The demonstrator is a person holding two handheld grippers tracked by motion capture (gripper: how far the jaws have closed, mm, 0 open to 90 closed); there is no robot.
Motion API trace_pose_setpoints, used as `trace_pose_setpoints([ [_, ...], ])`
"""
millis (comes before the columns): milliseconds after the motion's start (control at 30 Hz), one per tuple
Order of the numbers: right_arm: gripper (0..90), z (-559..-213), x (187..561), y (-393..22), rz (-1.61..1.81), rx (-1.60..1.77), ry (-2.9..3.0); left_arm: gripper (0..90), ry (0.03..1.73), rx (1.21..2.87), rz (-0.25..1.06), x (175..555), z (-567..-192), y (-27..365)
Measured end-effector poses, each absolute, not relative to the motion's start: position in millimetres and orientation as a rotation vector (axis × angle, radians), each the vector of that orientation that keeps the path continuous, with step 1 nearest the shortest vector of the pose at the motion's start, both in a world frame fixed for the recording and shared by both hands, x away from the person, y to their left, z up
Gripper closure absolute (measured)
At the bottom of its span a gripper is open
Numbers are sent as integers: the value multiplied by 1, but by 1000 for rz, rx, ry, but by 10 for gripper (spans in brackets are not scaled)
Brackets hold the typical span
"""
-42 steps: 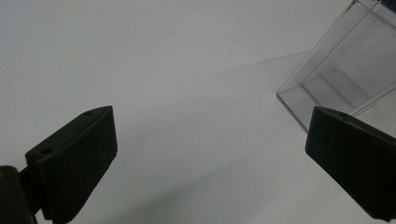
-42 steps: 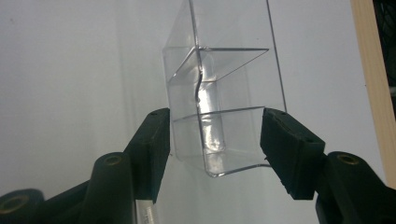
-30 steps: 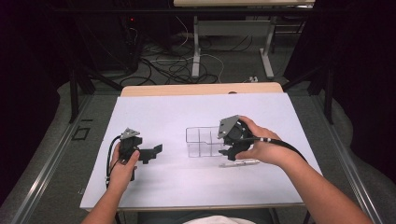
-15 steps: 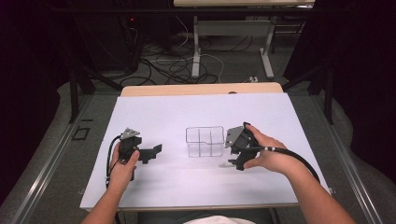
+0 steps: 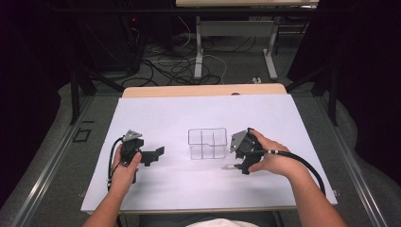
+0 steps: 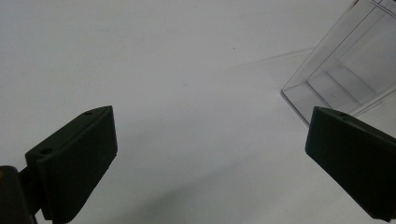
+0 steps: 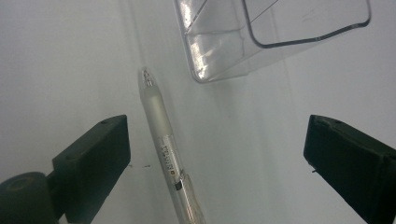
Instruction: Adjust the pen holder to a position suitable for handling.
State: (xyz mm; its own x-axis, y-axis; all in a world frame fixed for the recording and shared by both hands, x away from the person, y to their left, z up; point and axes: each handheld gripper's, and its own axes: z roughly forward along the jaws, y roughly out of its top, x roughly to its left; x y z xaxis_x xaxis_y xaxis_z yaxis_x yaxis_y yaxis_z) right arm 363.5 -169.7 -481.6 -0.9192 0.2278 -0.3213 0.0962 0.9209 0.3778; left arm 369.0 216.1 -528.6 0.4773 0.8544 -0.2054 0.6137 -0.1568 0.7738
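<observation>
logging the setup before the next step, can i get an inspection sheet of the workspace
surface: white table, no marks seen
job's things: pen lying flat beside clear divided box, apart from it
clutter: nothing seen
grippers: right gripper open, jaws either side of the pen, not pressing; left gripper open, nothing between
cables: one trails from each gripper; more on the floor beyond
surroundings: dark room, table legs behind

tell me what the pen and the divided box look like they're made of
Pen: likely plastic, a frosted translucent barrel with a printed label and a small metallic-looking tip. Divided box: seemingly clear hard plastic, maybe acrylic; you see the white table straight through its glossy walls, and the edges catch bright highlights.
</observation>
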Motion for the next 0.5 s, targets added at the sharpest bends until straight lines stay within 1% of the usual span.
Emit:
trace_pose_setpoints([
  [67,80,-486,364,-169,489,227,2730,24,1228,1868,354,369,-529,217],
  [100,119,-488,364,-169,485,218,2737,24,1228,1867,354,369,-529,217],
  [133,196,-490,364,-169,472,177,2757,24,1229,1868,354,369,-528,217],
  [200,209,-492,363,-168,475,181,2759,24,1228,1867,353,370,-528,217],
  [233,275,-495,363,-167,469,152,2770,24,1228,1867,354,370,-528,217],
  [267,275,-495,363,-167,469,152,2770,24,1228,1868,353,370,-528,217],
  [333,337,-498,362,-167,445,135,2793,24,1227,1870,355,370,-529,217],
  [400,354,-501,362,-167,441,138,2804,24,1232,1862,353,370,-529,217],
  [467,390,-505,362,-166,415,126,2809,24,1231,1862,349,370,-529,216],
  [500,390,-505,362,-166,415,126,2809,24,1230,1863,350,370,-529,216],
])
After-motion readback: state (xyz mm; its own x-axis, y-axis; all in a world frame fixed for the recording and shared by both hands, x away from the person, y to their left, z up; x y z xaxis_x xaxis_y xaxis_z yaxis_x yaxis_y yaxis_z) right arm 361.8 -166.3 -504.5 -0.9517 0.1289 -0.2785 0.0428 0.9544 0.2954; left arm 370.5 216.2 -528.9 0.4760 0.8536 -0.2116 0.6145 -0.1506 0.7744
